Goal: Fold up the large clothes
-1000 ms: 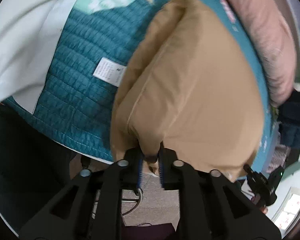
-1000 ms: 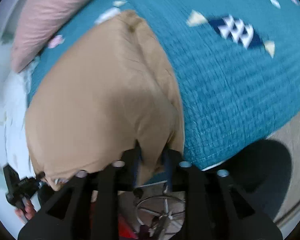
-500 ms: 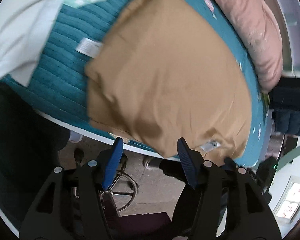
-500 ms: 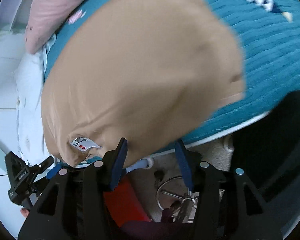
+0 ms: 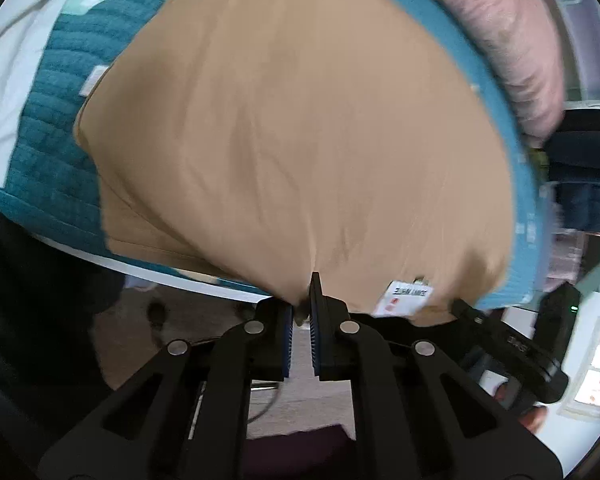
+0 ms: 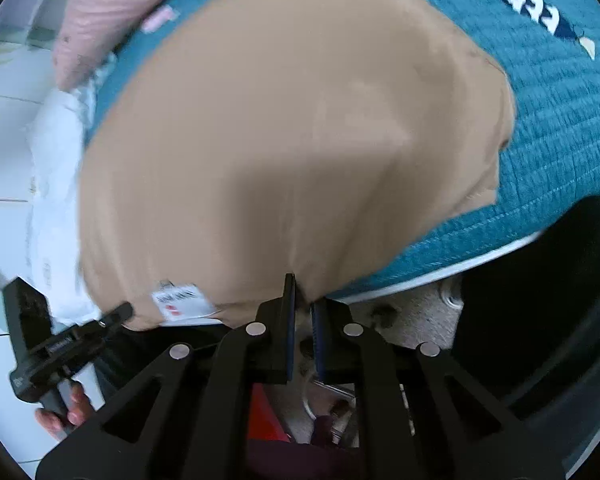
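Observation:
A large tan garment (image 5: pixel 300 120) lies spread flat on a teal quilted bedspread (image 5: pixel 48 152), its near hem hanging at the bed's edge. My left gripper (image 5: pixel 301 304) is closing, with a fold of that hem between its blue pads. A white label (image 5: pixel 410 298) sits on the hem just to its right. In the right wrist view the same tan garment (image 6: pixel 280 140) fills the middle. My right gripper (image 6: pixel 302 300) is also closing, with the hem between its pads, and the label (image 6: pixel 182 300) is to its left.
A pink pillow (image 5: pixel 508 40) lies along the far side of the bedspread (image 6: pixel 560 120). White sheet (image 6: pixel 56 168) shows beyond the quilt. A dark blue bundle (image 5: pixel 580 184) sits at the right. Below the bed edge are floor and a metal stool base (image 6: pixel 328 392). A hand (image 6: pixel 60 412) holds the other tool.
Both grippers let go of the raised fold, which dropped flat on the bed. They opened wide, drew back to the near hem and have closed on it.

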Available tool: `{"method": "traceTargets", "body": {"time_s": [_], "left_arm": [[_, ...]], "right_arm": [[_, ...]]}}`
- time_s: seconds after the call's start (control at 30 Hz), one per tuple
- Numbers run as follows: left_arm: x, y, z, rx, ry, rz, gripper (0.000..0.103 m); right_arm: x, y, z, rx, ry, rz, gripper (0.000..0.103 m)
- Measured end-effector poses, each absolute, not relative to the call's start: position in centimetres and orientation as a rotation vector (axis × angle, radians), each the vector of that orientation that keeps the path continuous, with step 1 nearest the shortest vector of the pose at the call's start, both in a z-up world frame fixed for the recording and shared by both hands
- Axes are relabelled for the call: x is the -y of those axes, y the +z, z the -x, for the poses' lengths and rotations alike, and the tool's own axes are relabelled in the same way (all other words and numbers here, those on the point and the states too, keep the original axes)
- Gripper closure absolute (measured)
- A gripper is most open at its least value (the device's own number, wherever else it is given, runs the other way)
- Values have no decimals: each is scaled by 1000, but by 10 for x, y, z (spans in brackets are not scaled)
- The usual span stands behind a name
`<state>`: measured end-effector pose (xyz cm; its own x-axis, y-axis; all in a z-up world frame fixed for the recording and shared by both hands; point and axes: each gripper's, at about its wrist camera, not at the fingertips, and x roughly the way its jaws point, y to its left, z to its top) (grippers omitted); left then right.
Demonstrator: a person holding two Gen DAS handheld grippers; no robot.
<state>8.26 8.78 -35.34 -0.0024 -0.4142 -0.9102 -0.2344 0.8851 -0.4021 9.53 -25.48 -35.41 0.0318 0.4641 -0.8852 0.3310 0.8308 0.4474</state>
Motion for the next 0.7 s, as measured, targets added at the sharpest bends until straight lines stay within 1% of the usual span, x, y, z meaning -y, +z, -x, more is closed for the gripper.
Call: {"method": "traceTargets", "body": {"time_s": [0.03, 0.07, 0.13, 0.17, 0.2, 0.3, 0.43, 0.5, 0.53, 0.6, 0.63, 0.7], "left_arm": [[-87, -359, -82, -1619, -136, 504, 92], [-89, -361, -80, -1635, -128, 501, 88], [-93, -355, -76, -1636, -105, 452, 66], [-94, -350, -75, -1636, -86, 401, 50], [-95, -346, -75, -1632, -71, 360, 50], [-98, -317, -71, -1569, -63, 255, 50], [-95, -279, -74, -1483, -132, 253, 50], [-83, -263, -82, -1432, -203, 252, 52], [-77, -260, -87, -1423, -217, 248, 54], [-60, -258, -99, -1422, -236, 229, 68], [-48, -259, -107, -1422, -260, 227, 71], [-34, -267, -117, -1431, -291, 220, 92]], "right_arm": [[254, -359, -94, -1604, 97, -623, 88], [254, -360, -93, -1612, 89, -610, 87], [256, -350, -89, -1587, 111, -599, 86], [257, -345, -88, -1580, 118, -592, 86], [259, -337, -86, -1569, 123, -581, 86], [270, -304, -84, -1505, 135, -533, 86], [271, -260, -96, -1380, 182, -482, 86], [257, -248, -109, -1351, 235, -446, 86], [248, -247, -115, -1351, 244, -420, 86], [226, -250, -127, -1365, 283, -391, 89], [215, -255, -131, -1380, 307, -381, 89], [199, -265, -137, -1412, 317, -368, 89]]}}
